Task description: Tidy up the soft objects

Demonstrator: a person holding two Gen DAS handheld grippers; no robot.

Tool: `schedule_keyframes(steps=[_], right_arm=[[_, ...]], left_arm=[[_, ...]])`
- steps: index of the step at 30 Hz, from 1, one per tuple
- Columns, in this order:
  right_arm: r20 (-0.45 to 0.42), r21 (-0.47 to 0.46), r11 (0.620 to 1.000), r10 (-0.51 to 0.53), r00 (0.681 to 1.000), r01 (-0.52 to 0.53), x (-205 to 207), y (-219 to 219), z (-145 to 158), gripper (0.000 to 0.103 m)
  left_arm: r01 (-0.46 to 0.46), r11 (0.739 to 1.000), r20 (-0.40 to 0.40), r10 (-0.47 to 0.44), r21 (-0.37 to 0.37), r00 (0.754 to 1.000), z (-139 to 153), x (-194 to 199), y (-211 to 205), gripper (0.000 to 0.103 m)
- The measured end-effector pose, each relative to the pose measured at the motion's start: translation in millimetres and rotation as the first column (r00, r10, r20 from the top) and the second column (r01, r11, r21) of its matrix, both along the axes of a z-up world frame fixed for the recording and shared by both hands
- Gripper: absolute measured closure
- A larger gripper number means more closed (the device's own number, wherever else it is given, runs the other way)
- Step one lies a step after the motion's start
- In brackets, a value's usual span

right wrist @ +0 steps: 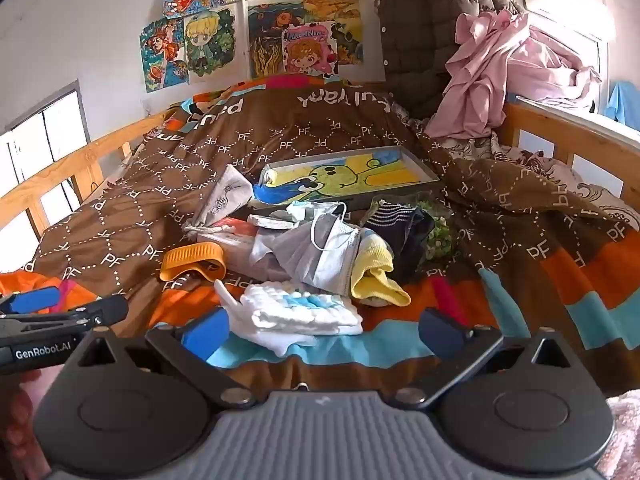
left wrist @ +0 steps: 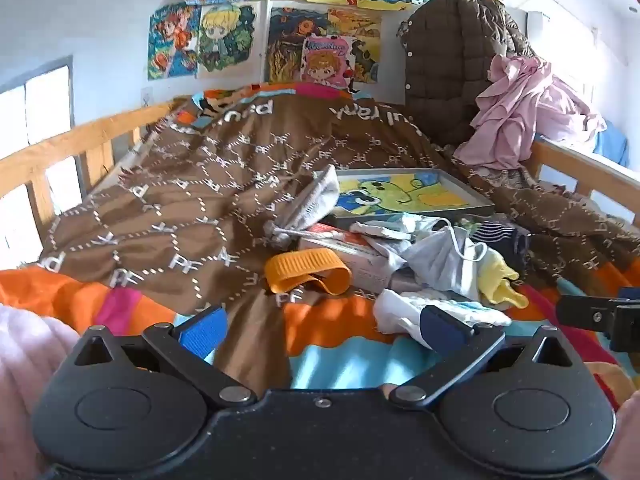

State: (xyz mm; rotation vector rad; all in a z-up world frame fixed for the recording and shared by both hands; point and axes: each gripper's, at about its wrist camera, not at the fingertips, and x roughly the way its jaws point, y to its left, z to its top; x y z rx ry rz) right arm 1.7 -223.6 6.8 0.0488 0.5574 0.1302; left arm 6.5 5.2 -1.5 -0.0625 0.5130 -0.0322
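1. My right gripper (right wrist: 322, 334) hangs low over the bed with its jaws spread wide and nothing between them. I judge I am holding it apart like this to take the nearest soft thing.
2. That thing is one folded white cloth with blue patches (right wrist: 304, 314). It lies flat on the striped edge of the bedding, just ahead of my right fingers and close to the left-hand pad, not yet touched.
3. My left gripper (left wrist: 322, 326) is also spread and empty. It sits beside the right one, aimed more at open quilt, probably waiting as the helper.
4. Beyond the cloth is the pile I must sort, heaped in the middle of the brown quilt (right wrist: 280, 140) as if dropped there together.
5. Counted, from near to far:
   - one orange ribbed band (right wrist: 192, 266), curled on the quilt to the left;
   - one yellow knit piece (right wrist: 378, 276), likely a sock, partly under a mask;
   - two face masks at least, one grey (right wrist: 320, 252) and one paler behind it (right wrist: 308, 208);
   - one dark striped sock or cloth (right wrist: 396, 220);
   - one grey drawstring pouch (right wrist: 228, 200), leaning on a box;
   - one flat carton (right wrist: 228, 236) under the masks.
6. One framed cartoon picture (right wrist: 348, 176) lies flat behind the pile; it is hard, so I judge it is not mine to sort.
7. Far back, one brown quilted jacket (right wrist: 424, 40) and one pink garment (right wrist: 500, 68) are draped over the headboard corner.
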Motion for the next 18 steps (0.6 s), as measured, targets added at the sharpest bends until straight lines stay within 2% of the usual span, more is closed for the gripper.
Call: schedule_keyframes(steps=[1, 7, 18], right_arm=[[0.001, -0.002, 1.0, -0.001, 1.0, 0.001, 0.2, 0.1, -0.1, 0.0], [0.004, 0.007, 1.0, 0.001, 1.0, -0.001, 0.2, -0.8, -0.8, 0.0], [0.006, 0.012, 1.0, 0.001, 1.0, -0.001, 0.3, -0.4, -1.1, 0.0]], left_arm=[[0.003, 1.0, 0.0, -0.003, -0.019, 1.0, -1.2, 1.1, 3.4, 0.001], [0.004, 1.0, 0.023, -0.004, 0.016, 1.0, -0.4, -3.5, -3.8, 0.001], [-0.003, 1.0, 0.023, 0.003, 0.017, 1.0, -0.8, -3.8, -2.9, 0.001]])
